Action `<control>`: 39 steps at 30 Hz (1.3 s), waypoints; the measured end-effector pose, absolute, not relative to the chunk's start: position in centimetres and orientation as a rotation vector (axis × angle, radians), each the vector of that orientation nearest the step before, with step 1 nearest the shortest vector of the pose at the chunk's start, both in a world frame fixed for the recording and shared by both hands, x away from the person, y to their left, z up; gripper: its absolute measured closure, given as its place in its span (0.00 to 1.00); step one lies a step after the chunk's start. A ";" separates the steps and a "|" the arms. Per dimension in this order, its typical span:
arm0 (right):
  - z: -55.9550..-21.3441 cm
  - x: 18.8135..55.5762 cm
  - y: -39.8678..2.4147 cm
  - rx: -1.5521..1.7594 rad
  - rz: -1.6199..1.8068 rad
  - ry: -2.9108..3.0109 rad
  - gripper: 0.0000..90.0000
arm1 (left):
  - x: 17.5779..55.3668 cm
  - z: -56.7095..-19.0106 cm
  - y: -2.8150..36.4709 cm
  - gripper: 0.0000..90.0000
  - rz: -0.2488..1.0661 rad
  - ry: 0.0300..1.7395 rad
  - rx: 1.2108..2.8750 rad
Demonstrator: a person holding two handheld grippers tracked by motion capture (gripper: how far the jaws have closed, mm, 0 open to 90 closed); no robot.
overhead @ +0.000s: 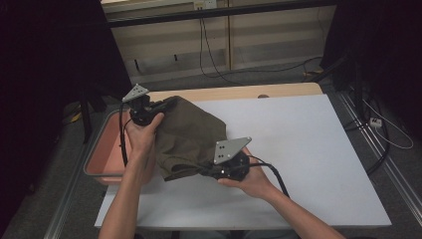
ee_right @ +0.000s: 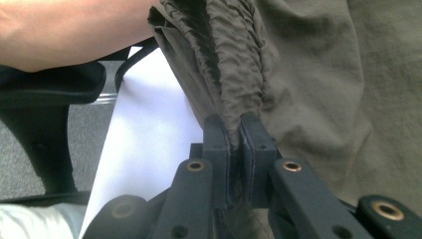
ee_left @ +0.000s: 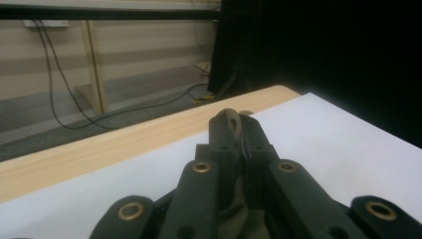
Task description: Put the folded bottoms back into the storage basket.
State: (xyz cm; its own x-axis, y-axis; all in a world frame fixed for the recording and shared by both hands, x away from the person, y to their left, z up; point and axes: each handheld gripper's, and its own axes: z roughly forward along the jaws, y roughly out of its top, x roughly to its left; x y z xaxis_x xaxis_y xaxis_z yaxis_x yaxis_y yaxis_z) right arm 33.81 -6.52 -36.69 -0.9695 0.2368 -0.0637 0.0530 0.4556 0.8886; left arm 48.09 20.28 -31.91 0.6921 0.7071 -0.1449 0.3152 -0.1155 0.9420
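At the far left, beside the white surface [overhead: 308, 149], sits a pinkish tub [overhead: 102, 159], low against the edge. Just right of it the person's left hand [overhead: 142, 137] holds the left tool [overhead: 149, 107], with its grey three-cornered plate on top. Its jaws are pressed together on a fold of an olive-green cloth [overhead: 191, 134]; in the left gripper view [ee_left: 234, 129] a small bunch of the fabric pokes up between the black tips, with the pale wooden edge strip [ee_left: 99, 149] of the surface beyond.

The cloth hangs slack between the two hands, bunched and creased, over the left part of the white surface, its lower folds sagging toward the near side. Whether it touches the surface underneath I cannot tell.

Further right, the right hand [overhead: 254, 181] carries the right tool [overhead: 211, 172], pointing left into the lower edge of the cloth. In the right gripper view [ee_right: 238, 130] its jaws pinch a gathered, wrinkled hem tightly, the fabric fanning out above and to the right. A black cable [overhead: 276, 174] trails from it across the white surface.
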 end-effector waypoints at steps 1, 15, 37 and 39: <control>-36.6 33.9 -6.3 0.255 1.539 2.522 0.93 | 48.1 -31.7 20.5 0.96 0.412 0.827 1.708; -35.8 35.0 -3.9 0.232 1.578 2.510 0.93 | 48.2 -30.0 23.0 0.96 0.446 0.849 1.682; -34.0 36.2 -0.1 0.141 1.595 2.501 0.93 | 48.0 -27.1 26.2 0.96 0.542 0.868 1.625; -33.7 36.3 0.3 0.132 1.599 2.497 0.93 | 48.0 -26.8 26.6 0.96 0.550 0.870 1.619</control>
